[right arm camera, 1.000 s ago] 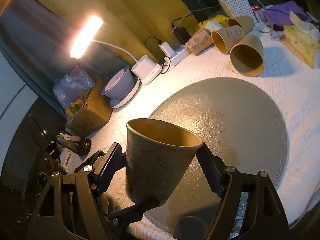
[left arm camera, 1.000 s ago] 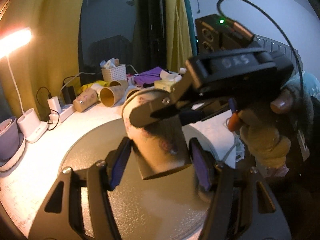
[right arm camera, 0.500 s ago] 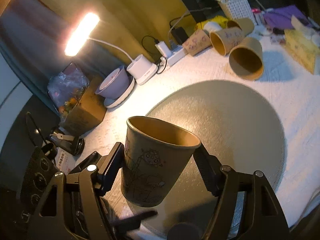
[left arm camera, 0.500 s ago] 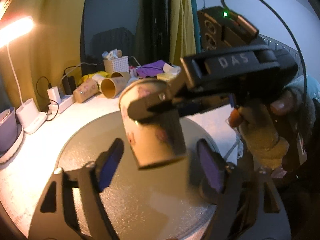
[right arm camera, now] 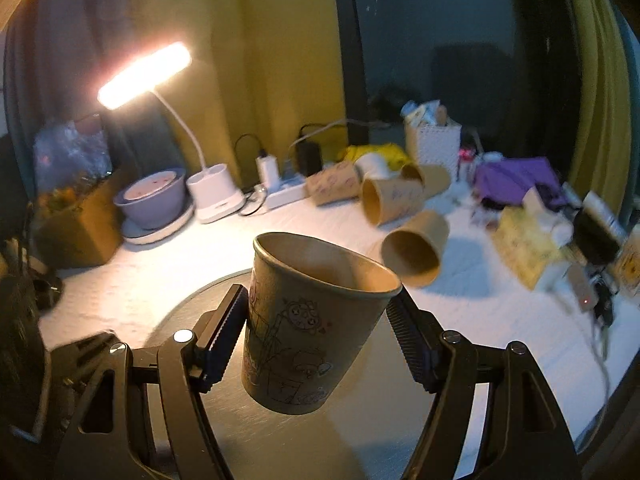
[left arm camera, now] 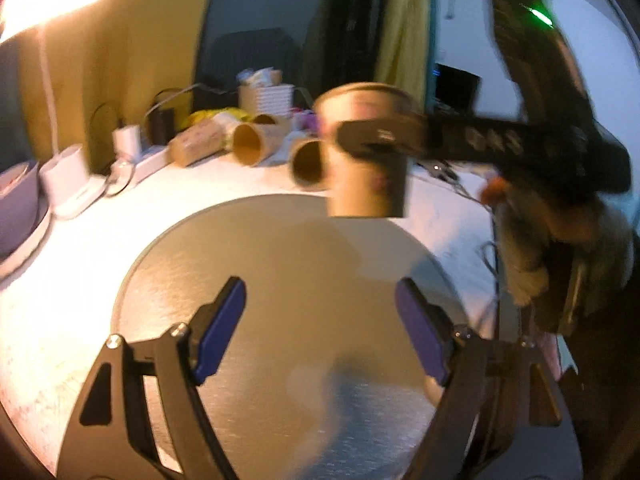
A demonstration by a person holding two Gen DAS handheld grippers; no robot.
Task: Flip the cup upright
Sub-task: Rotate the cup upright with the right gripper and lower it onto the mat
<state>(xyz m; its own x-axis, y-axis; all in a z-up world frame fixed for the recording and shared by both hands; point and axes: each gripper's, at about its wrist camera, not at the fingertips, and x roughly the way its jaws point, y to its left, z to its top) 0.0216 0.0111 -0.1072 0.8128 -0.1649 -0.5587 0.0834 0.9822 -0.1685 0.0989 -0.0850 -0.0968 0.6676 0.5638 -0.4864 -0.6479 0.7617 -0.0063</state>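
Observation:
A brown paper cup (right arm camera: 312,320) with cartoon drawings sits between the fingers of my right gripper (right arm camera: 316,340), mouth up and slightly tilted, held above the round grey mat (right arm camera: 360,432). In the left wrist view the same cup (left arm camera: 366,160) hangs upright over the far edge of the mat (left arm camera: 280,280), pinched by the right gripper (left arm camera: 380,140) that reaches in from the right. My left gripper (left arm camera: 320,336) is open and empty, well in front of the cup, with its blue pads apart.
Several paper cups (right arm camera: 412,248) lie on their sides on the white tablecloth behind the mat. A lit desk lamp (right arm camera: 144,76), a purple bowl (right arm camera: 152,196), a power strip (right arm camera: 280,196), a white basket (right arm camera: 432,144) and tissue clutter (right arm camera: 528,236) line the back.
The left gripper has let go of the cup and drawn back from it. The right gripper has lifted the cup and turned it closer to upright.

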